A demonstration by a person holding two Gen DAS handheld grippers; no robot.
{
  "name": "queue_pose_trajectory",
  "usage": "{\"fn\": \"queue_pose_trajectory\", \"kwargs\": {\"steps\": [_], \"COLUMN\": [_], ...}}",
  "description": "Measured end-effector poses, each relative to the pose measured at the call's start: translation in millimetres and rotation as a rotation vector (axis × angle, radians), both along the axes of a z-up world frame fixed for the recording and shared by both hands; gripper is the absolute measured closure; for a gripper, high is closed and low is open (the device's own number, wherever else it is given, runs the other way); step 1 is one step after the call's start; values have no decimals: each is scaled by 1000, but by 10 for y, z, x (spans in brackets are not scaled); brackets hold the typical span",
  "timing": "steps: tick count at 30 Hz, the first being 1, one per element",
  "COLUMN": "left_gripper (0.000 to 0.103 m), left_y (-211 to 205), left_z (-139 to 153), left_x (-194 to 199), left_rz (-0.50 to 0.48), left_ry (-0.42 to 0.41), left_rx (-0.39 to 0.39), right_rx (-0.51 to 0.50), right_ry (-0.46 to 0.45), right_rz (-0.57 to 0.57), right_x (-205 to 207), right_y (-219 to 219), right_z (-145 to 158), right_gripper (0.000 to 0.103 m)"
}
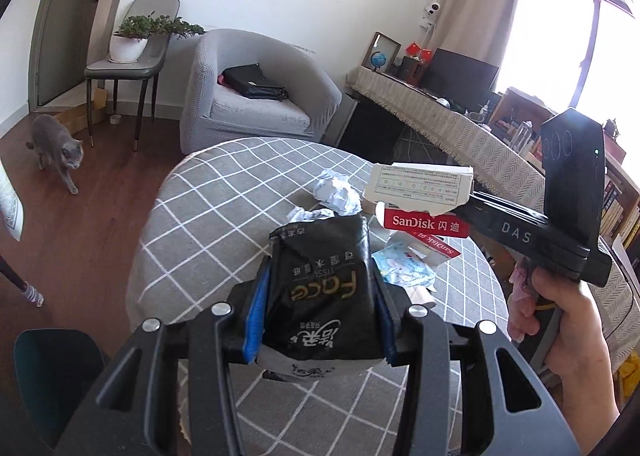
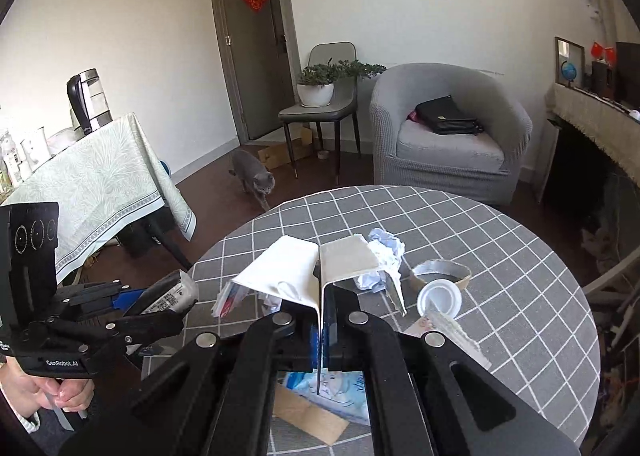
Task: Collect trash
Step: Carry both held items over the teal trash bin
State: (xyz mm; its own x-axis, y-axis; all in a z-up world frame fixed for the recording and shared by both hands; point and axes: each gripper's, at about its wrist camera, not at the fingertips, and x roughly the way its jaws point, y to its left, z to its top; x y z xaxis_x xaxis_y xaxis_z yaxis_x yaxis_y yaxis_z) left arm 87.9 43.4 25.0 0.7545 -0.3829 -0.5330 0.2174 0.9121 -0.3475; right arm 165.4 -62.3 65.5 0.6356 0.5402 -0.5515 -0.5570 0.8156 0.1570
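1. Left gripper (image 1: 320,288) is clamped on one black tissue pack (image 1: 324,288), held above the round checked table (image 1: 224,191).
2. Right gripper (image 2: 322,308) is pressed together on one flattened card box (image 2: 316,268), held above the same table.
3. Left on the table: one crumpled paper ball (image 2: 384,252), one tape ring (image 2: 440,270), one white lid (image 2: 440,298), one blue wrapper (image 2: 332,388).
4. Risk, judged: the thin card box is pinched at one fold only and may slip or swing loose.
5. Risk, judged: one grey cat (image 2: 254,175) walks near the table and could cross the carry path.
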Motion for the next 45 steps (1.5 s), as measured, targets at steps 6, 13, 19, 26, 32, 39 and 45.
{"fn": "queue_pose_trajectory", "kwargs": {"steps": [6, 13, 19, 26, 32, 39, 45], "left_gripper": [56, 56, 56, 56, 56, 52, 37], "left_y": [490, 1064, 1494, 2036, 2411, 2695, 2851], "left_z": [-66, -246, -440, -838, -1120, -1380, -1472], "left_x": [-192, -293, -350, -407, -531, -598, -709], "left_rz": [82, 177, 249, 326, 361, 374, 368], "left_ry": [16, 76, 141, 305, 405, 496, 506], "left_rx": [57, 94, 145, 173, 175, 178, 192], "right_rx": [0, 9, 24, -3, -28, -77, -126], "right_ry": [16, 20, 47, 118, 178, 234, 284], "right_rz": [60, 117, 202, 291, 338, 390, 410], "right_x": [-145, -269, -305, -397, -432, -472, -454], "right_y": [444, 923, 1447, 2145, 2608, 3093, 3404], "right_z": [-65, -90, -139, -336, -543, -814, -1087], "right_gripper": [102, 102, 102, 102, 102, 102, 102]}}
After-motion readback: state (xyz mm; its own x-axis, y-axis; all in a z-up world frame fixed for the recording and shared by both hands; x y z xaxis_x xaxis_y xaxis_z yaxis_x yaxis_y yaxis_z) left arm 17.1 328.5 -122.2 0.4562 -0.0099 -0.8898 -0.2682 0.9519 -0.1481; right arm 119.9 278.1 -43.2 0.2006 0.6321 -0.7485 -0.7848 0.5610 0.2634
